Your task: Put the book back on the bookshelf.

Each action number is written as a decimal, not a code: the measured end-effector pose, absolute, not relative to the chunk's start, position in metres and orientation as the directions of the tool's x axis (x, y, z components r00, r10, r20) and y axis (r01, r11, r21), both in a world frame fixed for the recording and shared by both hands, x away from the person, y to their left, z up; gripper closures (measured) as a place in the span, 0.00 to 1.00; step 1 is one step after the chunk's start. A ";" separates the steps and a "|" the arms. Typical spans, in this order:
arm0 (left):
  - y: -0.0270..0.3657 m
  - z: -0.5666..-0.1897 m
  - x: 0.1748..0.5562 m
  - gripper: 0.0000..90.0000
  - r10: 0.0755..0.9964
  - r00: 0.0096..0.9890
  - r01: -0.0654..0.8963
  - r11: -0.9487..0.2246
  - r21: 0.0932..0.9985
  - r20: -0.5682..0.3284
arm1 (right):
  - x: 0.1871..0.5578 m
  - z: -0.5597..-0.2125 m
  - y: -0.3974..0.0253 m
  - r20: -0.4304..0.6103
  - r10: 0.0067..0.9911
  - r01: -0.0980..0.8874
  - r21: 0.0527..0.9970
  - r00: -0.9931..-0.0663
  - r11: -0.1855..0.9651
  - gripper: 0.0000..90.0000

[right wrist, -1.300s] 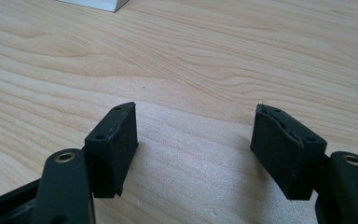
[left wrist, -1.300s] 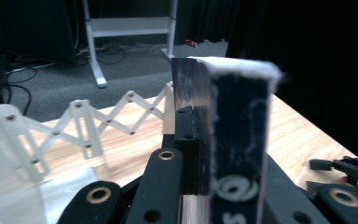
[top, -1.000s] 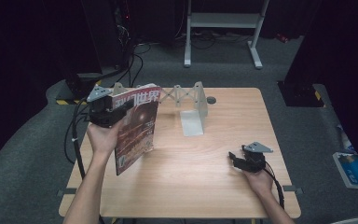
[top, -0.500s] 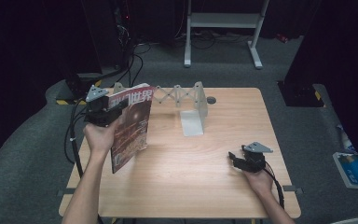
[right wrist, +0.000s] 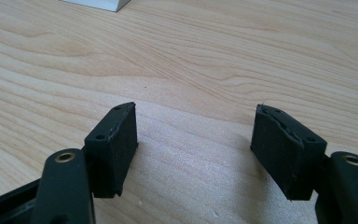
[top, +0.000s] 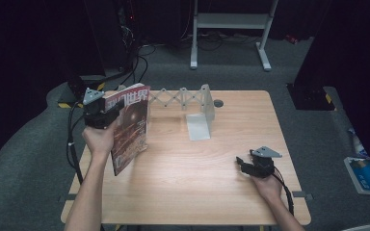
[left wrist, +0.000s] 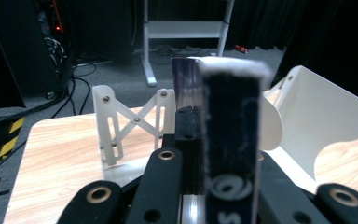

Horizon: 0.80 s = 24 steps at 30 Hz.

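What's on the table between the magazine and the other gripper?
Nothing: in the high view, only bare wooden table lies between the magazine and the right gripper.

Magazine (left wrist: 230,140) edge blurred, bottom cropped

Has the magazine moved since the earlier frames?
Yes. The magazine, clamped in the left gripper, has shifted left, away from the white rack and toward the table's left edge.
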<state>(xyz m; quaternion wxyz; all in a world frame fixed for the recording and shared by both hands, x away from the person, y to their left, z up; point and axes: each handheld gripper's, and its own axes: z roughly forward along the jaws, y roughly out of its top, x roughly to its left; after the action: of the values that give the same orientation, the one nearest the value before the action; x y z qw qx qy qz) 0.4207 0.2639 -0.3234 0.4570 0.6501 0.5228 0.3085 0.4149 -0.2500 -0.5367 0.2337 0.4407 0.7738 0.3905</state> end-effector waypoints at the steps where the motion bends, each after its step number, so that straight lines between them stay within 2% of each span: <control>1: 0.265 -0.323 0.421 0.94 0.963 0.259 0.397 -0.035 0.917 -0.075 | 0.415 -0.537 -0.250 -0.018 0.864 0.500 0.810 -0.502 0.308 0.35; 11: 0.273 -0.326 0.431 0.94 0.976 0.205 0.393 -0.009 0.919 -0.078 | 0.415 -0.537 -0.250 -0.021 0.863 0.497 0.811 -0.505 0.310 0.35; 24: 0.267 -0.322 0.453 0.94 0.978 0.193 0.372 0.007 0.928 -0.084 | 0.415 -0.537 -0.250 -0.021 0.863 0.496 0.811 -0.505 0.311 0.35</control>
<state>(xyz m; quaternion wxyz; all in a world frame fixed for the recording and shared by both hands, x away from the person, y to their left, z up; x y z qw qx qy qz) 0.4528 0.2675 -0.3221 0.4576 0.6221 0.5422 0.3311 0.4145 -0.2498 -0.5367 0.2346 0.4386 0.7747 0.3903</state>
